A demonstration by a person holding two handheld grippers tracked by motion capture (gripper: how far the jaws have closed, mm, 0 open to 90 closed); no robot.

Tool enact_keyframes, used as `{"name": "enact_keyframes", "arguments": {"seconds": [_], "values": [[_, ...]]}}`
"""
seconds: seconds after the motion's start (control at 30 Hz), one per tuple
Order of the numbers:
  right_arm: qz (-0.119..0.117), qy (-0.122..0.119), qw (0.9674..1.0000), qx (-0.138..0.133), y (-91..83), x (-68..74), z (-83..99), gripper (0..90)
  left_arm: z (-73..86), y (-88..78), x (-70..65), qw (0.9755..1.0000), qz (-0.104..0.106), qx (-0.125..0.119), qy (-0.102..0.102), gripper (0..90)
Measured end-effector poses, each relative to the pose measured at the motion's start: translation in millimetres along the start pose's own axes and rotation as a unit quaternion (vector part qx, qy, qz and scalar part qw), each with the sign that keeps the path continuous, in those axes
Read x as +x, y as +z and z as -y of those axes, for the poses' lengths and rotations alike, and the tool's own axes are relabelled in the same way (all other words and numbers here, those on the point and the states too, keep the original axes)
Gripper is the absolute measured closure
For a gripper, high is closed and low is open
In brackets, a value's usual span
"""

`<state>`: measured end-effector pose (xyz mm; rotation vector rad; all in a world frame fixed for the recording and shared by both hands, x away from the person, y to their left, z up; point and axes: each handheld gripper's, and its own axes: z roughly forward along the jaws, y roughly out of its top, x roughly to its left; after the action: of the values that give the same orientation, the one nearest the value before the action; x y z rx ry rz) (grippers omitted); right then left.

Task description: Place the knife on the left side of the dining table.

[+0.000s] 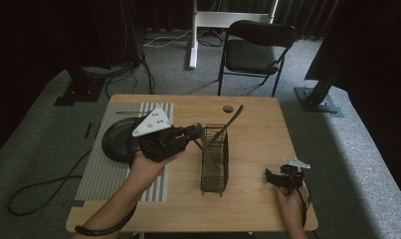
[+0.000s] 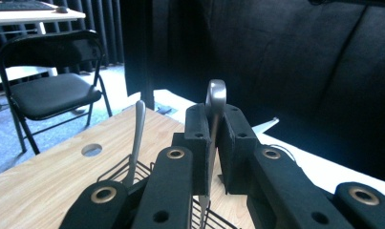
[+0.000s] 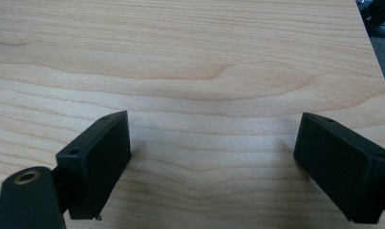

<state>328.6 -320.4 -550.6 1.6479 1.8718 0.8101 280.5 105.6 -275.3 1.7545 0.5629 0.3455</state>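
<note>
2 pieces of metal cutlery sit at the centre of the scene: a silver utensil handle (image 2: 215,102) with a rounded end is clamped between the left gripper's (image 2: 213,143) black jaws and stands upright at the middle of the left gripper view, while a second silver utensil (image 1: 227,124) leans out of a black wire cutlery basket (image 1: 215,159) toward the upper right in the high view. In the left gripper view that second handle (image 2: 138,136) rises from the basket's rim (image 2: 128,172) at lower left, and the held utensil's lower end runs down toward the basket wires. The left gripper (image 1: 195,132) hovers just left of the basket's far end, held by a hand (image 1: 148,167) with a dark wristband. Behind it, a black round plate (image 1: 117,142) lies on a grey striped mat (image 1: 106,169) at the left of the light wooden table (image 1: 257,129). Near the table's far edge is a small round hole (image 1: 228,108). At lower right, the right gripper (image 1: 275,177) rests low over bare wood, well apart from the basket; its jaws (image 3: 214,162) stand wide apart with nothing between them. A black folding chair (image 1: 255,47) stands beyond the table, top centre.
</note>
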Motion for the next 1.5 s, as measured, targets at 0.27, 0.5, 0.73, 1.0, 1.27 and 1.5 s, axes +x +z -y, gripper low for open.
{"name": "enact_keyframes", "arguments": {"seconds": [0.27, 0.5, 0.73, 1.0, 1.27, 1.5], "values": [[0.0, 0.0, 1.0, 0.0, 0.0, 0.0, 0.0, 11.5, -7.9, -26.4, 4.6, 0.9994, -0.03, -0.019, 0.002, 83.5], [0.0, 0.0, 1.0, 0.0, -0.1, 0.0, 0.0, 11.5, 10.1, -40.8, 20.0, 0.9982, -0.059, -0.004, -0.01, 83.5], [0.0, 0.0, 1.0, 0.0, -0.1, 0.0, 0.0, 11.4, 37.1, -49.3, 39.2, 0.9945, -0.101, 0.011, -0.027, 83.5], [0.0, 0.001, 1.0, 0.0, 0.1, 0.1, 0.0, 11.5, 77.8, -56.0, 65.5, 0.9862, -0.148, 0.03, -0.068, 83.4], [0.0, 0.0, 1.0, 0.0, 0.0, 0.1, 0.0, 11.5, 106.3, -53.9, 86.3, 0.9779, -0.18, 0.04, -0.099, 83.5], [0.0, 0.0, 1.0, 0.0, 0.0, 0.1, 0.0, 11.5, 125.3, -51.8, 102.0, 0.9734, -0.179, 0.028, -0.14, 83.4]]}}
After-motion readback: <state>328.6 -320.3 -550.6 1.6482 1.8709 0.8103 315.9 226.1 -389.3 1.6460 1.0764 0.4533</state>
